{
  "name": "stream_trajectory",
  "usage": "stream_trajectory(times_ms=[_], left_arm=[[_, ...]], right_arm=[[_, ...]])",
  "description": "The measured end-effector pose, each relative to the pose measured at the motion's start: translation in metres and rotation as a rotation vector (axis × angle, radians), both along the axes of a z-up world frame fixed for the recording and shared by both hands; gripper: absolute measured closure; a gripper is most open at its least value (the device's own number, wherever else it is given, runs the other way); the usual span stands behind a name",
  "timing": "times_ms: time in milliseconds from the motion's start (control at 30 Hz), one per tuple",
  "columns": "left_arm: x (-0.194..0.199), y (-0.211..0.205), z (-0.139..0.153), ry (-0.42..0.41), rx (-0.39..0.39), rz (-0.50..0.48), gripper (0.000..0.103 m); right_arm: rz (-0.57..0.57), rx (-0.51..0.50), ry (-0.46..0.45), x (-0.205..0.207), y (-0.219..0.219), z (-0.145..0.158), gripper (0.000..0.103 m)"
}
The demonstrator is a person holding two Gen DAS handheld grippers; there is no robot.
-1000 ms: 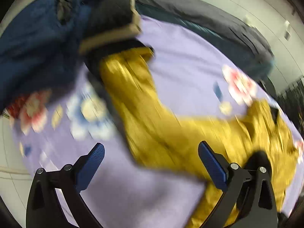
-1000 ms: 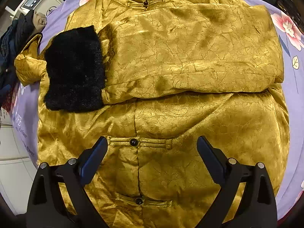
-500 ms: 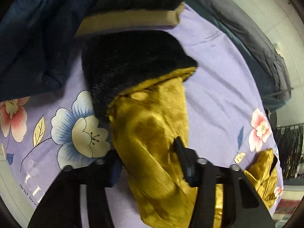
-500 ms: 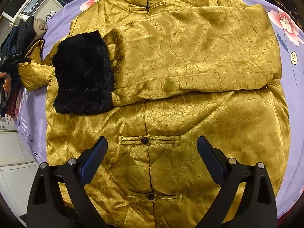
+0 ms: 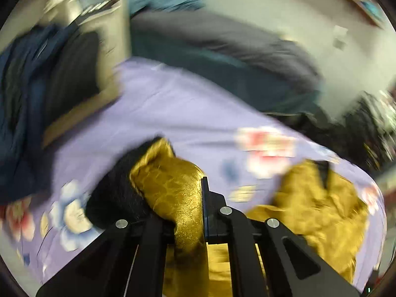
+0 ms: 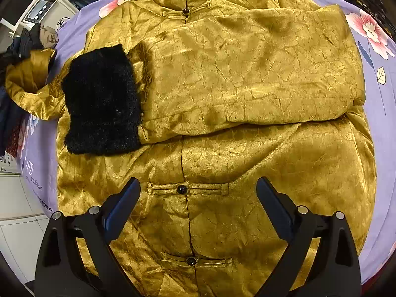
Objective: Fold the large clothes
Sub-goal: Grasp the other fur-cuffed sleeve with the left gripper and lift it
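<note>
1. On the lavender floral sheet (image 6: 42, 153), at the left edge of your right wrist view, you could read large white letters ending in "IFE"; the start of the word was hidden.
2. Just below them on the same sheet ran smaller print, of which you could read "a flower".
3. Far left, the white appliance (image 6: 40, 10) carried a panel with round buttons, its markings too small to read.
4. Your left wrist view was too blurred to read anything.
</note>
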State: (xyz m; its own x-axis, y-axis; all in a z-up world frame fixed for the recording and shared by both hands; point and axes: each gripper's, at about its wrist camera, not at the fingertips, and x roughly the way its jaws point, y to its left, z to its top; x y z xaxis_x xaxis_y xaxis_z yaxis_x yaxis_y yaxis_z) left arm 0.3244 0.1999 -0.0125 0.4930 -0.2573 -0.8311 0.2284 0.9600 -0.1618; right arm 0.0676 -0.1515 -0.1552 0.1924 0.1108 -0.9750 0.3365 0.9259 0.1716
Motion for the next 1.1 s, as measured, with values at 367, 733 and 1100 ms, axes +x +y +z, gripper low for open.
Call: stream_trajectory(times_ms=[367,733,1100], left_arm=[[-0.119,-0.194,-0.015,-0.022,0.039,-0.463,0.097],[-0.192,-0.238,-0.098,0.015,0.393,-0.723,0.094],[-0.208,-0.245,-0.080,0.002,0.313,-0.787,0.044]], right_arm=[[-0.068,0.005,-0.022,-0.015,-0.028,0.004,0.010],[-0.158,0.012,-0.040,-0.029,-0.070,0.005,0.010],[-0.233,-0.025,-0.122,-0.008,-0.112,0.036,0.010]])
